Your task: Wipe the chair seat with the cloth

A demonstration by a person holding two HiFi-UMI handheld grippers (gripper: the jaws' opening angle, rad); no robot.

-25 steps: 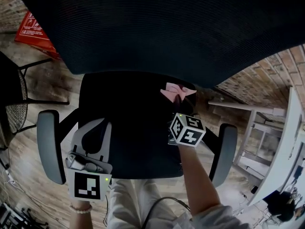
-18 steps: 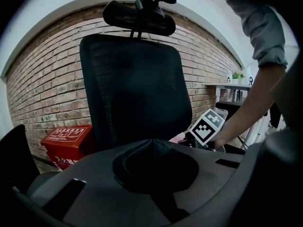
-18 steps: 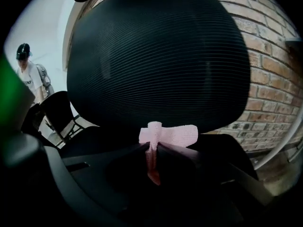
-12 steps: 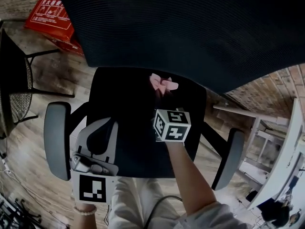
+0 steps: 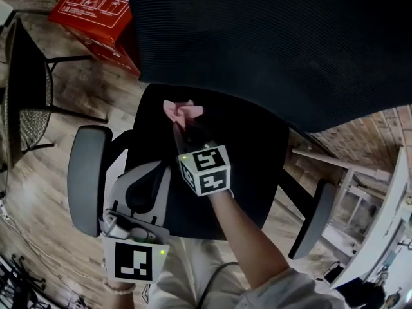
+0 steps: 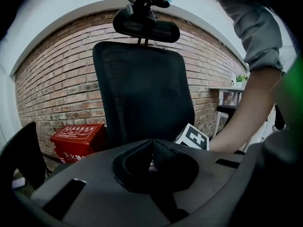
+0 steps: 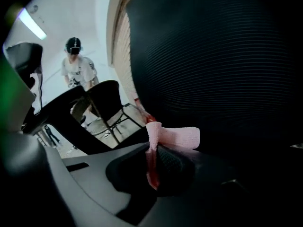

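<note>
R gripper [image 5: 183,125] is clamped on the pink cloth [image 5: 182,110]. In its own view the jaws pinch a fold of cloth betw. them, w/ the rest bunched above the tips. In the head view the cloth sits at the back of the black seat [image 5: 244,153], toward the picture's left and just under the mesh backrest [image 5: 277,44]. Can't tell whether the cloth touches the seat. The person's forearm [image 5: 248,237] reaches in across the seat's front edge. L gripper [image 5: 147,171] has its jaws closed together w/ nothing betw. them. It is over the seat's front corner, just beside the grey armrest [image 5: 87,179] and well apart from the cloth. Its view looks up at the backrest, the headrest [image 6: 146,25] and a brick wall [image 6: 52,79]. The other armrest [image 5: 313,219] is on the far side of the seat. A red box [image 5: 96,5] lies on the wood floor [image 5: 84,98] behind the chair, and a second dark chair [image 5: 22,76] stands at the picture's left edge. In the R gripper view a person [image 7: 78,70] stands far off in the bkgd.
</note>
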